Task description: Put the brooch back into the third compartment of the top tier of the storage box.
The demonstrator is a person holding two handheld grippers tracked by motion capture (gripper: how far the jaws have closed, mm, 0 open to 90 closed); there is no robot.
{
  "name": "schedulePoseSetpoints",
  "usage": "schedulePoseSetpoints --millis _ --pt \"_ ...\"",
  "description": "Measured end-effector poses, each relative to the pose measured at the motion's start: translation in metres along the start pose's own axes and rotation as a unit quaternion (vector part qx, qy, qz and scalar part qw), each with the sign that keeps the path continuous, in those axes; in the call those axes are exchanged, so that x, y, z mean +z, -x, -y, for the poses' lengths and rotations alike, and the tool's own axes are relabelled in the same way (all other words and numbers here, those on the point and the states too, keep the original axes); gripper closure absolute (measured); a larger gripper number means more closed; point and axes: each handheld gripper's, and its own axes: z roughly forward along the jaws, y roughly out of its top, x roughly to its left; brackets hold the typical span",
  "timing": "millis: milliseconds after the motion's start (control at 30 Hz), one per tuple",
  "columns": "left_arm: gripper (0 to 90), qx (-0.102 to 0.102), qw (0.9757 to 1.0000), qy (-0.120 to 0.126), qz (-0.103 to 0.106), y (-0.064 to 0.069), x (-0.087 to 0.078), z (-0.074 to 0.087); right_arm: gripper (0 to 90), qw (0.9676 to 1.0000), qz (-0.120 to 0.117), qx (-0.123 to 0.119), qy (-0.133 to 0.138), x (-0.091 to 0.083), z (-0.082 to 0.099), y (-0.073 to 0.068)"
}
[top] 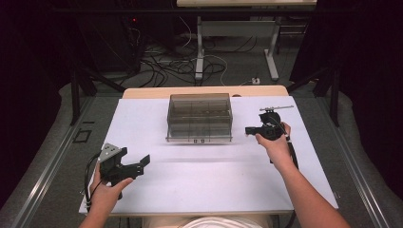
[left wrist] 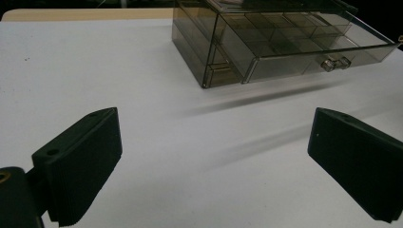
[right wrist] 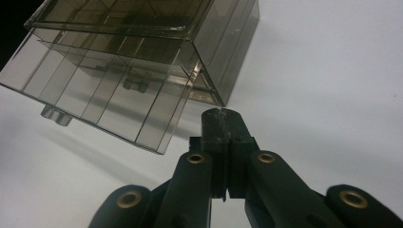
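I have the drawer box sitting toward the far middle of the white table, its drawer pulled partly out toward me, with a small knob on the front. My right gripper is just beside the box's right side, jaws pressed fully together with nothing between them; in the right gripper view the closed tips point at the box's near corner, close but apart from it. My left gripper rests near the front left of the table, well away from the box, jaws spread wide and empty.

My worry is the light plastic box. If I nudge the drawer shut with closed tips from this side angle, I may push the whole box across the smooth top or turn it rather than slide the drawer. With the left gripper so far off, nothing braces the box. The tips could also slip off the slick wall.
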Motion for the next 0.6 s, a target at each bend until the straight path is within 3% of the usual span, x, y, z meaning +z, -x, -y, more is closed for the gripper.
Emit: schedulePoseSetpoints --millis 600 --pt "4.0 -0.001 1.0000 0.000 0.001 0.000 0.000 0.000 89.9 0.9997 -0.001 -0.026 0.005 -0.004 -0.018 -0.016"
